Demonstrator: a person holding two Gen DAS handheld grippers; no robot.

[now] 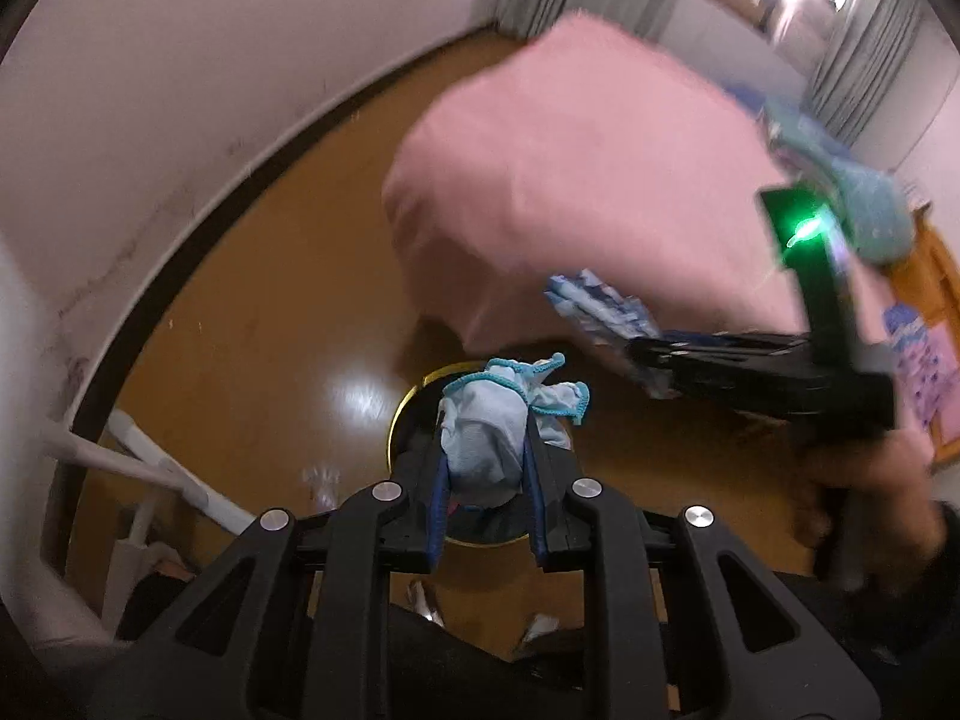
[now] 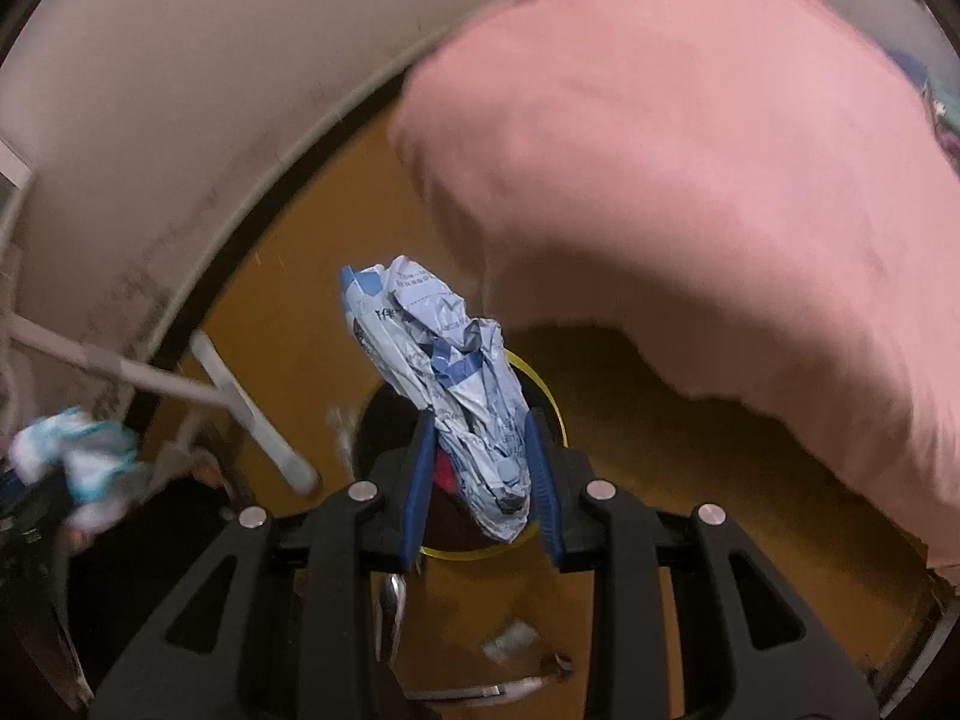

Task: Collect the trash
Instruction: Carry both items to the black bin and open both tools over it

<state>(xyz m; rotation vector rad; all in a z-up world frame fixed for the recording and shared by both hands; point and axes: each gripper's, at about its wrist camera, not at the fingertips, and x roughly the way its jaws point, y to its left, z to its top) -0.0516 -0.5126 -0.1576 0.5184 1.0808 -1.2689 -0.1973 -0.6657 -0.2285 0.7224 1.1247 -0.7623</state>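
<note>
My left gripper (image 1: 485,456) is shut on a crumpled light-blue face mask (image 1: 489,426) with teal ear loops, held right above a dark round bin with a yellow rim (image 1: 397,414) on the floor. My right gripper (image 2: 477,450) is shut on a crumpled blue-and-white plastic wrapper (image 2: 444,372), also held over the bin's yellow rim (image 2: 543,384). The right gripper with the wrapper (image 1: 600,306) shows from the side in the left wrist view. The left gripper with the mask (image 2: 78,462) shows blurred at the far left of the right wrist view.
A pink bedcover (image 1: 570,180) hangs over the bed edge just beyond the bin. The orange-brown wooden floor (image 1: 270,330) meets a white wall (image 1: 150,90) with a dark baseboard. A white rack frame (image 2: 240,402) stands left. Small scraps (image 2: 510,639) lie on the floor.
</note>
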